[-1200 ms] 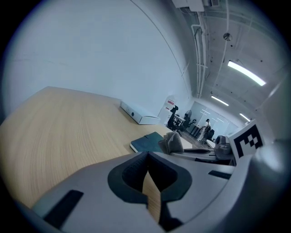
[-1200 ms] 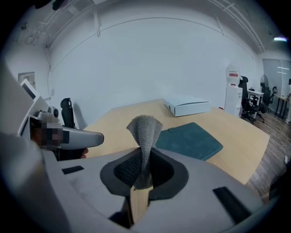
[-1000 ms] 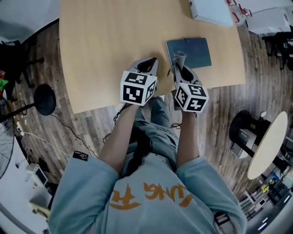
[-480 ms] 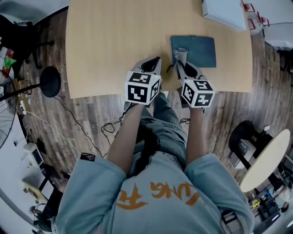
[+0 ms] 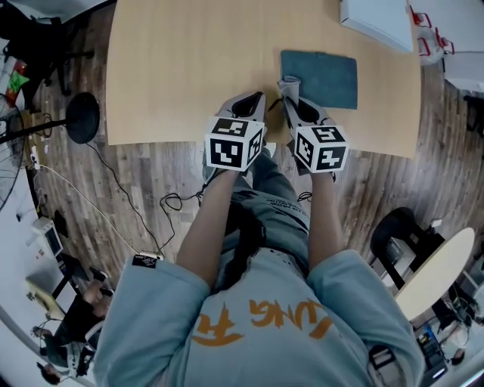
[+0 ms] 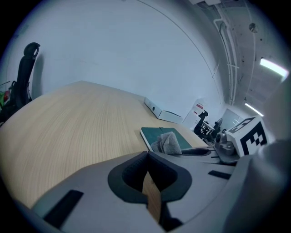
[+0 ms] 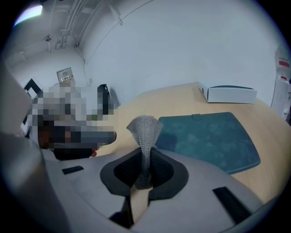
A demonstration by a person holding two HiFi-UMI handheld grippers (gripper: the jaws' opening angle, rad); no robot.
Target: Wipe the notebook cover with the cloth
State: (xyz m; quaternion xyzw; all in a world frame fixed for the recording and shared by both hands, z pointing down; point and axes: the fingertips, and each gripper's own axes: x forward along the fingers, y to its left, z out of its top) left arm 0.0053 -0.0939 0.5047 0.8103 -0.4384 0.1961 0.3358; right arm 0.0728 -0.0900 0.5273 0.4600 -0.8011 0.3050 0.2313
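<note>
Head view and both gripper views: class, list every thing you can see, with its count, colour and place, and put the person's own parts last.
table: 1, light wood, in front of the person
notebook: 1, teal, flat on the table's right part
cloth: 1, grey, pinched upright, by the notebook's near left corner
box: 1, white, on the table beyond the notebook
stand base: 1, black, on the floor left of the table
round table: 1, beige, lower right
shirt: 1, light blue, orange print
left gripper: 1, grey, shut, empty
right gripper: 1, grey, shut on the cloth
</note>
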